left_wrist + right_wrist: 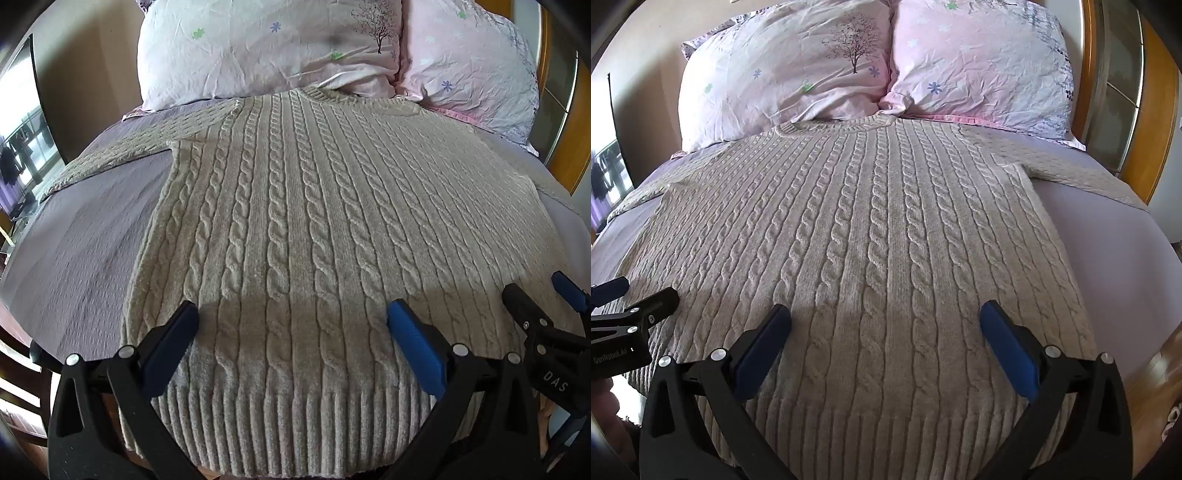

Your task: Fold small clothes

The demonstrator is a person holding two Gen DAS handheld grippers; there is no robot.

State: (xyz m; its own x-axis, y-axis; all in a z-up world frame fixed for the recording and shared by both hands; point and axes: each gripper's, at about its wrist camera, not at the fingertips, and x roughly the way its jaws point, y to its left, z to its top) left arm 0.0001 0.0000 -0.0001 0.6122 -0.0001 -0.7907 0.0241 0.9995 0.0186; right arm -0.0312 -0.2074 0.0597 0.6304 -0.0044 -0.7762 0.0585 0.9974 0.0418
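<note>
A beige cable-knit sweater (295,206) lies flat on the bed, ribbed hem near me, neck at the pillows, both sleeves spread sideways. It also fills the right wrist view (871,229). My left gripper (293,314) is open and empty, hovering just above the hem on the sweater's left half. My right gripper (885,314) is open and empty above the hem on the right half. The right gripper also shows at the right edge of the left wrist view (543,291). The left gripper shows at the left edge of the right wrist view (635,295).
The bed has a lilac sheet (74,236), also in the right wrist view (1108,229). Two pink floral pillows (266,48) (979,62) lean at the head. A wooden frame (1089,66) stands at the right, a window (22,147) at the left.
</note>
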